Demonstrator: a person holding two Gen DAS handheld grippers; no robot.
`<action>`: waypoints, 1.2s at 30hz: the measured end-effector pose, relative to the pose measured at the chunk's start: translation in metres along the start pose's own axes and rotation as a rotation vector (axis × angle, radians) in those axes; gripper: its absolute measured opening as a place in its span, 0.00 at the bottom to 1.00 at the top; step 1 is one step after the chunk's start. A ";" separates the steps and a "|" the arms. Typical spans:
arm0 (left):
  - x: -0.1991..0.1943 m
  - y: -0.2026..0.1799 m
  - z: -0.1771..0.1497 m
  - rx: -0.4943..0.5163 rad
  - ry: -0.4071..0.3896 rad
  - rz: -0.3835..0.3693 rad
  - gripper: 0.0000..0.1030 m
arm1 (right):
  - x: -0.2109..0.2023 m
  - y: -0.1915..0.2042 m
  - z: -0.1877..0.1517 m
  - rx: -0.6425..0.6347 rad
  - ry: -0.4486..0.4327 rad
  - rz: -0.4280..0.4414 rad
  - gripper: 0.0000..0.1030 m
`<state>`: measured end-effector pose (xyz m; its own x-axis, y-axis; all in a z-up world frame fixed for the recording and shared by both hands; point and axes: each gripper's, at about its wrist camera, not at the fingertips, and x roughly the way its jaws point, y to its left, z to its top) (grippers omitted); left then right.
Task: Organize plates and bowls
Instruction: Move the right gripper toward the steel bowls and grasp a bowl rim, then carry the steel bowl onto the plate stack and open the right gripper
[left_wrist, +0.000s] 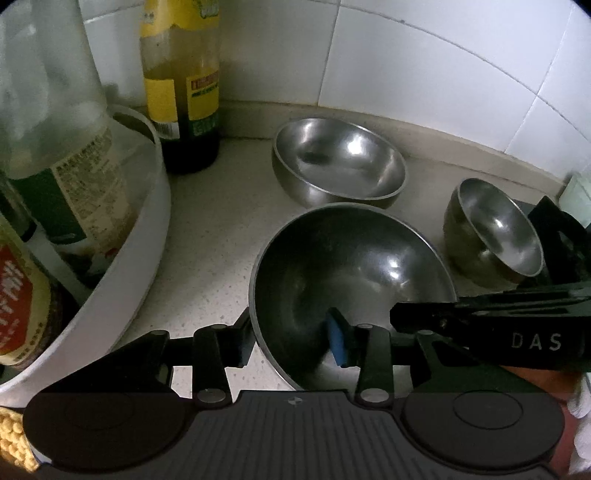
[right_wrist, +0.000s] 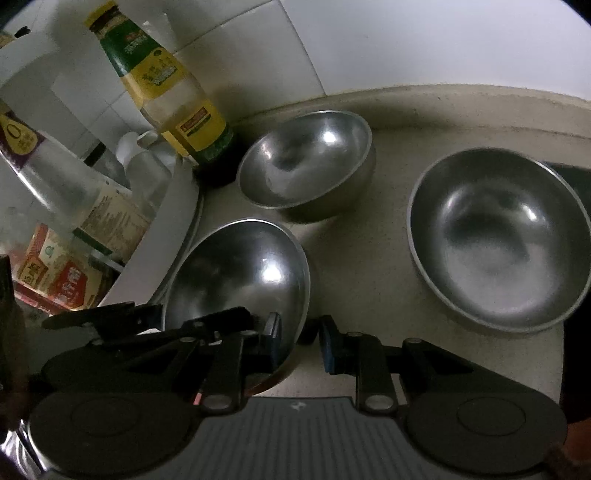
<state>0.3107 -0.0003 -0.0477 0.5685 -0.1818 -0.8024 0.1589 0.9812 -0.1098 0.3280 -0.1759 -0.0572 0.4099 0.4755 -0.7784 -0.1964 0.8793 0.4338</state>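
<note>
the left gripper (left_wrist: 293, 341) is clamped on the rim of the nearest steel bowl (left_wrist: 354, 273): one blue-padded finger (left_wrist: 338, 341) sits inside the bowl against its wall, the other finger stands outside the rim, so the wall is pinched between them. the right gripper (right_wrist: 297, 343) grips the same bowl on its other side; seen from the right wrist, its left finger (right_wrist: 273, 341) is inside the rim and its right finger just outside, closed tight on the wall. in the left wrist view the right gripper's black body reaches in from the right edge toward that bowl.

the held bowl rests on the pale speckled counter (left_wrist: 207, 229), just beside a white round tub (left_wrist: 147, 236) that holds bottles and packets. a second steel bowl (left_wrist: 338, 160) sits behind it near the tiled wall, close to but apart from a yellow-labelled bottle (left_wrist: 181, 85). a third steel bowl (left_wrist: 493, 230) stands to the right of the held one, apart from both others.
</note>
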 end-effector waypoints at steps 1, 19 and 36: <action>-0.002 -0.001 0.000 0.002 -0.005 0.001 0.47 | -0.003 0.001 -0.001 -0.003 -0.004 0.004 0.20; -0.092 -0.028 -0.015 0.035 -0.149 -0.001 0.52 | -0.080 0.023 -0.017 -0.049 -0.113 0.070 0.20; -0.148 -0.051 -0.093 0.009 -0.110 0.001 0.59 | -0.144 0.030 -0.093 -0.117 -0.052 0.146 0.20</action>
<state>0.1434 -0.0175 0.0216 0.6540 -0.1876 -0.7328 0.1654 0.9808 -0.1034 0.1804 -0.2152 0.0258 0.4140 0.5988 -0.6856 -0.3585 0.7996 0.4819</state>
